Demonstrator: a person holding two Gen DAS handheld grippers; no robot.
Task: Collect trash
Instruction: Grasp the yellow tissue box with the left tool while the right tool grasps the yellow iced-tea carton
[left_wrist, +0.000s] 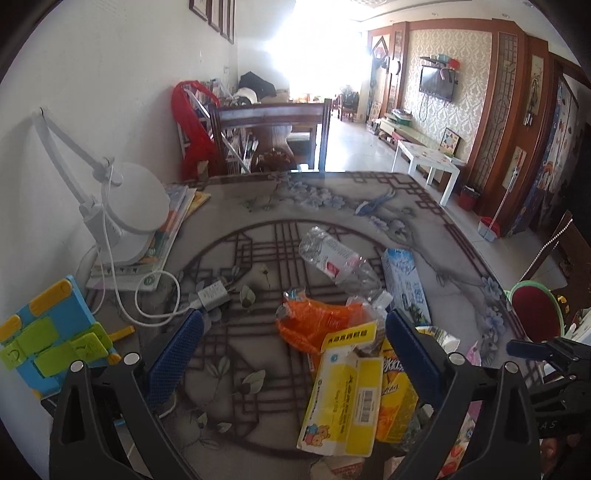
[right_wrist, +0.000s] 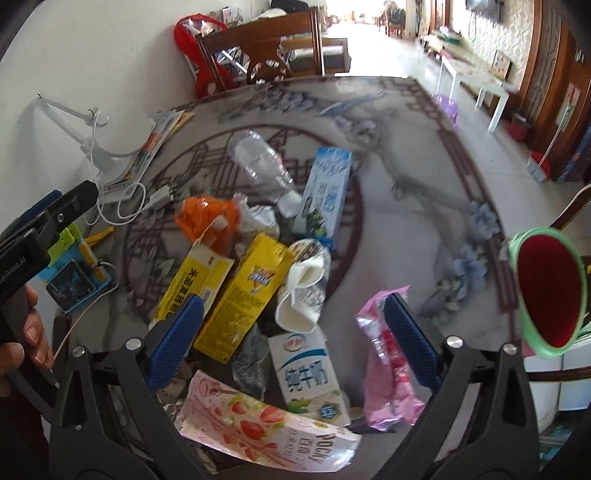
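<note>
Both grippers hang over the litter with jaws apart, gripping nothing. Between the left gripper (left_wrist: 293, 354) blades lies the yellow carton (left_wrist: 341, 398), long axis running away from it — probably the nearer pick. The right gripper (right_wrist: 293, 334) straddles the milk carton (right_wrist: 308, 373) and the pink wrapper (right_wrist: 384, 365). Beyond — a clear bottle (left_wrist: 334, 258) on the patterned table (left_wrist: 436, 229), then a chair (left_wrist: 269, 133).

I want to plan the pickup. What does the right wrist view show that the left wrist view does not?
Only the right wrist view: the pink Pocky box, small white milk carton and purple stool. Only the left wrist view: the wall television. Both: the clear bottle, orange wrapper, tall blue milk carton and yellow boxes.
</note>
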